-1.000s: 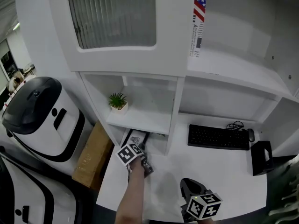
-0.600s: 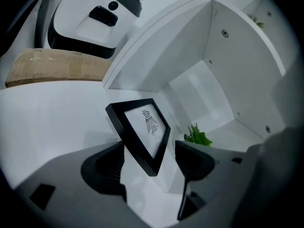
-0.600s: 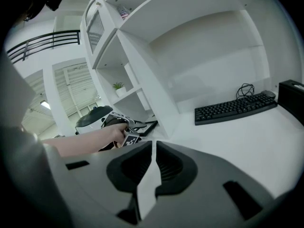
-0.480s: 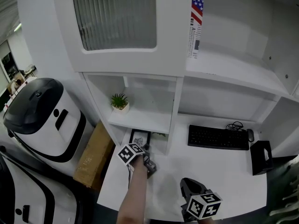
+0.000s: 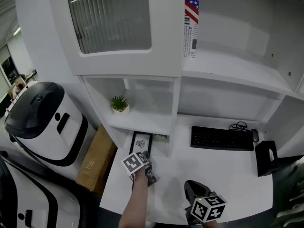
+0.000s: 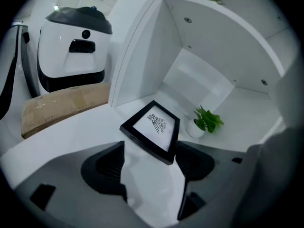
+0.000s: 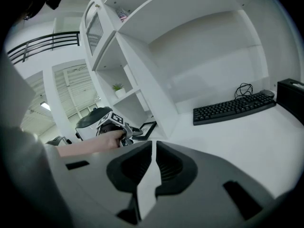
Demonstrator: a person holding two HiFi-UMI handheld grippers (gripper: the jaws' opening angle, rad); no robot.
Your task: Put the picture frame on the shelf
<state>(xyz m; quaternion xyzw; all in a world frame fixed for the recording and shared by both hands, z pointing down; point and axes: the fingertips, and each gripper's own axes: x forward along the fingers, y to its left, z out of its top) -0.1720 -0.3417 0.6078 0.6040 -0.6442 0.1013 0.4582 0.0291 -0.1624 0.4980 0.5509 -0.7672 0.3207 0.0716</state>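
The black picture frame (image 5: 141,143) with a white drawing lies on the white desk (image 5: 213,175), half under the lower shelf (image 5: 142,122). My left gripper (image 5: 142,155) is open right in front of it. In the left gripper view the frame (image 6: 154,127) has its near corner between the left gripper's (image 6: 150,148) fingertips, close to the right-hand one. My right gripper (image 5: 190,185) hangs over the desk's front edge, shut on nothing (image 7: 153,148). The right gripper view shows the frame (image 7: 147,126) and the left gripper (image 7: 137,132) from the side.
A small potted plant (image 5: 118,103) stands on the shelf, and another (image 6: 206,120) sits under it behind the frame. A keyboard (image 5: 221,139), a mouse (image 5: 255,137) and a black box (image 5: 266,158) lie to the right. A cardboard box (image 5: 95,158) and a white-and-black machine (image 5: 40,118) stand left of the desk.
My left gripper has drawn back a little toward me, so more of the frame shows. The frame seems to stay where it was. The right gripper has not moved.
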